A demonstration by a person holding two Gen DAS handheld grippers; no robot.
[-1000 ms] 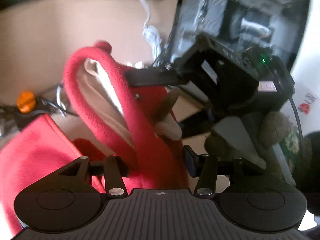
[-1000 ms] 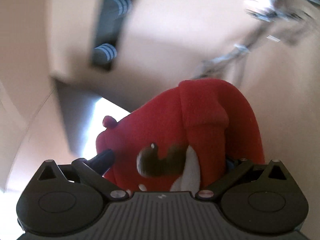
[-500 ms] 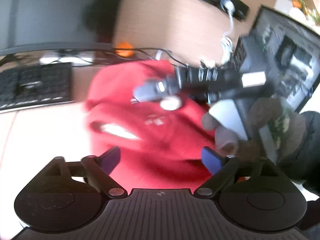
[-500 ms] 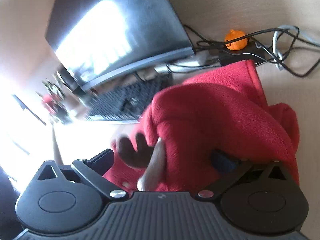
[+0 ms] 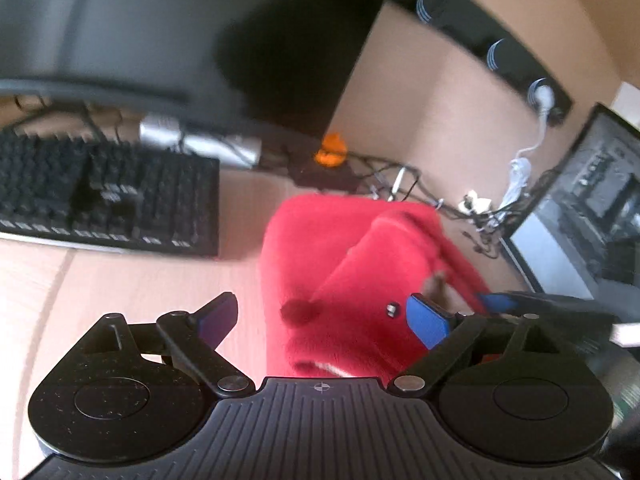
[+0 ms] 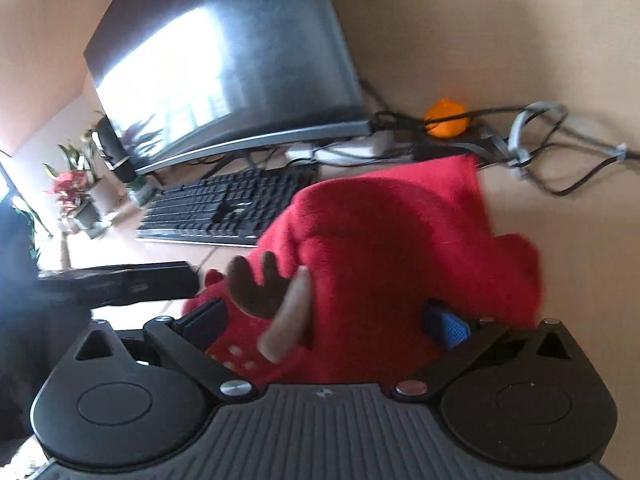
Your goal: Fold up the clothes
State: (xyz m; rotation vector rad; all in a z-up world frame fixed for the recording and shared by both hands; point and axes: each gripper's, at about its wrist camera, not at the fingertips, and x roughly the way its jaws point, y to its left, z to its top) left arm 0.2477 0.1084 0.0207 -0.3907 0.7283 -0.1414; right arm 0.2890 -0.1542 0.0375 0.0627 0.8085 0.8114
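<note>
The left hand-held gripper (image 5: 320, 316) has just opened, releasing the red fleece garment (image 5: 352, 264); the right hand-held gripper (image 6: 326, 320) gapes around fleece toward twelve o'clock, grip uncertain.

A black keyboard (image 6: 224, 210) lies on the pale wooden surface (image 5: 120, 292), in front of a curved monitor (image 6: 224, 68). An orange object (image 6: 446, 118) sits behind among tangled cables (image 6: 560, 160). Potted plants (image 6: 74, 188) stand at the far left. A second screen (image 5: 592, 208) stands at the right. A black socket strip (image 5: 492, 46) is fixed to the wall, with a white plug (image 5: 542, 98) in it.
</note>
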